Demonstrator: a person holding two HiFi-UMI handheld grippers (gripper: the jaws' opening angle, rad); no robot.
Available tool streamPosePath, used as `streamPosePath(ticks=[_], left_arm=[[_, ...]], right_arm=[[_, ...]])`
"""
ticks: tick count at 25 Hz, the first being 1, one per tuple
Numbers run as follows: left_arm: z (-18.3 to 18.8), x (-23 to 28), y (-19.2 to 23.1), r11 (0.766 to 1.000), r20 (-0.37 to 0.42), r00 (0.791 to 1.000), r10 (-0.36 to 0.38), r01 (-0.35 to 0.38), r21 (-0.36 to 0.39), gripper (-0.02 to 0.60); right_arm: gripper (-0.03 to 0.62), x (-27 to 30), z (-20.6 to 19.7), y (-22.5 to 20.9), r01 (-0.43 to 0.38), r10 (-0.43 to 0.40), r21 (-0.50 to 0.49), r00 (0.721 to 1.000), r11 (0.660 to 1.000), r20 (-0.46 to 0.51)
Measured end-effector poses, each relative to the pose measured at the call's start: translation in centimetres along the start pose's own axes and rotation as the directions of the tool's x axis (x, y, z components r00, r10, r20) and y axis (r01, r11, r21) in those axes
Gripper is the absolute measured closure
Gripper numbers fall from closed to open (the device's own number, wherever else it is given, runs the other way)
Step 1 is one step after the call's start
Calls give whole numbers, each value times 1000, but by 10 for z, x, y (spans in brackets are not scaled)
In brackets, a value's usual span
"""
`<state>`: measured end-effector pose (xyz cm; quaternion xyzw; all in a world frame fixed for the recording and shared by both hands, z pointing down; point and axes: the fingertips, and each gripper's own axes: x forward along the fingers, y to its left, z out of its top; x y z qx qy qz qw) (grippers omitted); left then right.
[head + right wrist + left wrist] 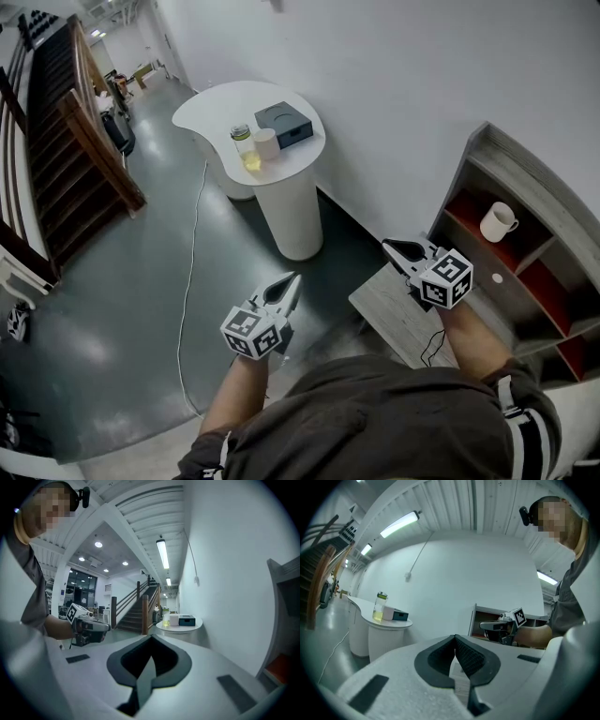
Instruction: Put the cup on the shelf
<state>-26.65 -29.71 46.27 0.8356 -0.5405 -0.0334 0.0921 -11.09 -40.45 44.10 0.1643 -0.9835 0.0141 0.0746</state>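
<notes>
A white mug [497,222] stands upright on a red-backed level of the grey shelf unit [525,169] at the right. A second white cup [266,142] sits on the round white table [300,159], between a jar of yellow liquid [244,145] and a dark box [284,123]. My left gripper [293,278] hangs low over the floor, shut and empty. My right gripper [389,246] is shut with nothing in it, just left of the shelf. In the right gripper view the cup [174,619] shows far off beyond the shut jaws.
A staircase with wooden rails [66,141] runs along the left. A white cable [190,272] trails across the dark floor. A low grey wooden ledge [398,314] juts out at the shelf's foot, under my right arm. The white wall stands behind the table.
</notes>
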Motion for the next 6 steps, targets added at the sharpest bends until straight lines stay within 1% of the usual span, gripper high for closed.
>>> streamPosePath(ticks=[6], left_arm=[[-1, 1, -3, 1000, -5, 1000, -7, 7, -2, 575]], right_arm=[[605, -2, 1, 0, 3, -3, -7, 1000, 1000, -1]])
